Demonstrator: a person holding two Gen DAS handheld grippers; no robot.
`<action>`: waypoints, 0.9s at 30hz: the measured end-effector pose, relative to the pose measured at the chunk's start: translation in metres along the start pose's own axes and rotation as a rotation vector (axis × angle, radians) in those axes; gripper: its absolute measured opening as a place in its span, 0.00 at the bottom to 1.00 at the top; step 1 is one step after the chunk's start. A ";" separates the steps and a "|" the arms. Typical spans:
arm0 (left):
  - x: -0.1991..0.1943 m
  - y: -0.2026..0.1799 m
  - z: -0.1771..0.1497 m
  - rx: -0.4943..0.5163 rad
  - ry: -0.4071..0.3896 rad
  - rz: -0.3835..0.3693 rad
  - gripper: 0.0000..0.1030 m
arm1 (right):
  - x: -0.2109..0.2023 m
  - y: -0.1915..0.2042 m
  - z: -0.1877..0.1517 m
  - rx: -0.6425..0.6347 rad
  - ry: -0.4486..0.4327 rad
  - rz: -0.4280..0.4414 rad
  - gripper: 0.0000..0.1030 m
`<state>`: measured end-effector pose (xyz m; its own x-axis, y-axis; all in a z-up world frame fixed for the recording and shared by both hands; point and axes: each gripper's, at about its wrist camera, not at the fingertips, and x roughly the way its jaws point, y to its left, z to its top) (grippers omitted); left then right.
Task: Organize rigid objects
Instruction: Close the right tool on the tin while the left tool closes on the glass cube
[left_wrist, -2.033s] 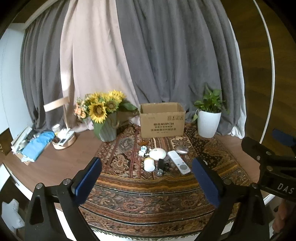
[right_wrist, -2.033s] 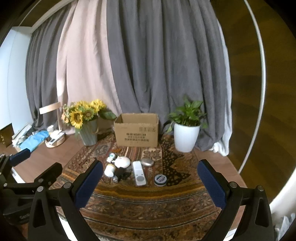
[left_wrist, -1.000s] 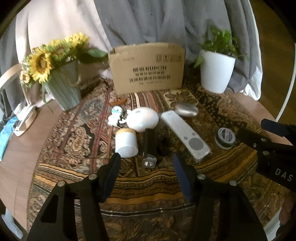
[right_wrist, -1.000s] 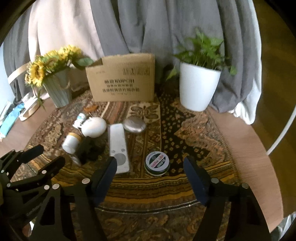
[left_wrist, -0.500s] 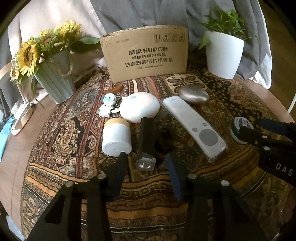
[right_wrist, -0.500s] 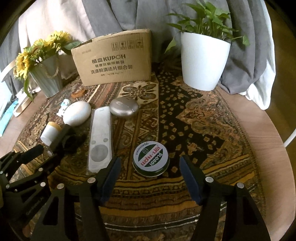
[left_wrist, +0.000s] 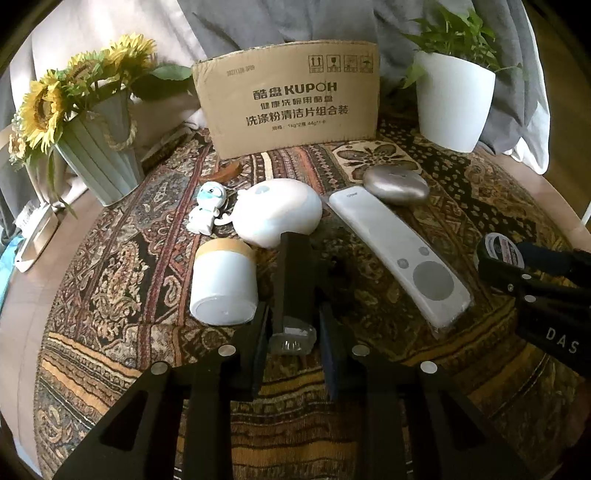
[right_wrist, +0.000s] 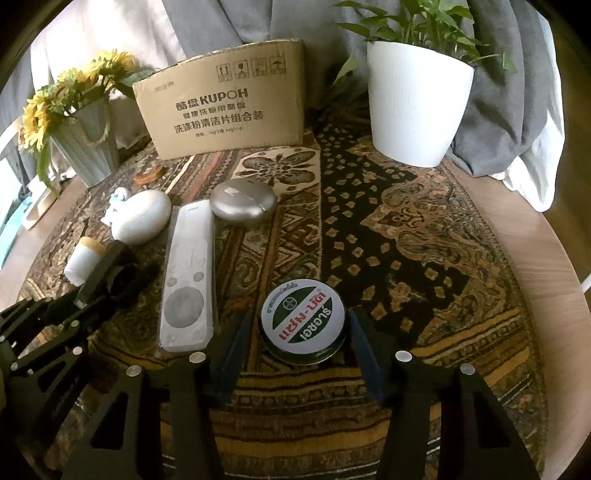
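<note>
Small objects lie on a patterned rug (left_wrist: 110, 258). My left gripper (left_wrist: 291, 332) has its fingers close on either side of a black stick with a clear cap (left_wrist: 291, 291), near its front end; I cannot tell if they grip it. My right gripper (right_wrist: 301, 332) is open, its fingers on either side of a round green balm tin (right_wrist: 303, 321) with small gaps. A white jar (left_wrist: 223, 284), a white egg-shaped device (left_wrist: 277, 210), a white remote (left_wrist: 399, 251), a silver pebble case (left_wrist: 395, 188) and a small toy figure (left_wrist: 207, 206) lie around them.
A cardboard box (left_wrist: 291, 96) stands at the back of the rug. A sunflower vase (left_wrist: 99, 155) is at the back left and a white plant pot (left_wrist: 450, 103) at the back right. Bare wooden table (right_wrist: 554, 266) borders the rug.
Both grippers moved down and forward to the objects and narrowed. The left now straddles the black stick and the right straddles the balm tin.
</note>
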<state>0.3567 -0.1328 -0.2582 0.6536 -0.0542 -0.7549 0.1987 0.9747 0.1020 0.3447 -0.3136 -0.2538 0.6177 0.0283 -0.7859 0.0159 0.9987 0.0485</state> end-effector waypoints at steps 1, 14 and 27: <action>0.001 0.000 0.001 0.000 0.002 -0.002 0.24 | 0.001 0.000 0.000 0.000 -0.004 -0.002 0.51; -0.021 -0.001 0.005 0.012 -0.070 -0.009 0.23 | -0.009 0.000 0.001 -0.007 -0.030 0.024 0.50; -0.050 0.001 0.018 -0.014 -0.143 -0.019 0.23 | -0.046 0.005 0.013 -0.027 -0.108 0.066 0.50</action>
<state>0.3372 -0.1326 -0.2083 0.7471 -0.1024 -0.6567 0.2028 0.9761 0.0785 0.3272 -0.3100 -0.2095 0.6980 0.0910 -0.7103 -0.0483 0.9956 0.0801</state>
